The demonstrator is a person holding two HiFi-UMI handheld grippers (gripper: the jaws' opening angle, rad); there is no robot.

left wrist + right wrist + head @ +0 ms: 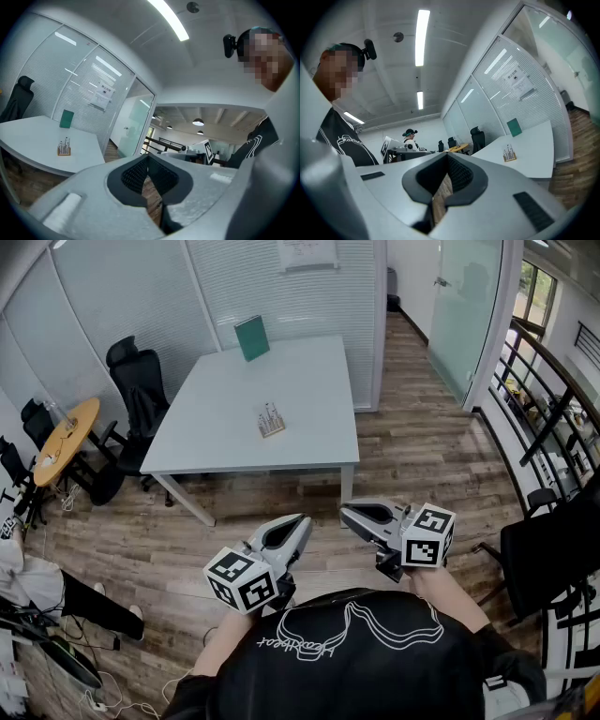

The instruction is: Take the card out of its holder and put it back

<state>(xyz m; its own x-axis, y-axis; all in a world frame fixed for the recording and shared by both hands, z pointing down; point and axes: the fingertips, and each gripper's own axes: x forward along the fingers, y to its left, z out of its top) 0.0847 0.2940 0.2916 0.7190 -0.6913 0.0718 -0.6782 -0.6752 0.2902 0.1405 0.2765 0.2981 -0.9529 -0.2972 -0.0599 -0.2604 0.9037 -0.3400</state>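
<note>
A small wooden holder (270,421) with several thin upright pieces stands near the middle of the white table (216,427). It also shows far off as the holder (64,148) in the left gripper view and the holder (509,153) in the right gripper view. My left gripper (298,524) and right gripper (349,514) hang side by side close to my chest, over the wooden floor and well short of the table. Both are shut with nothing between the jaws, as seen at the left gripper (147,160) and the right gripper (446,158).
A green upright board (251,337) stands at the table's far edge. Black office chairs (137,381) and a round wooden table (64,439) are at the left. Another black chair (553,554) and a railing (548,399) are at the right. Glass partitions close the room behind.
</note>
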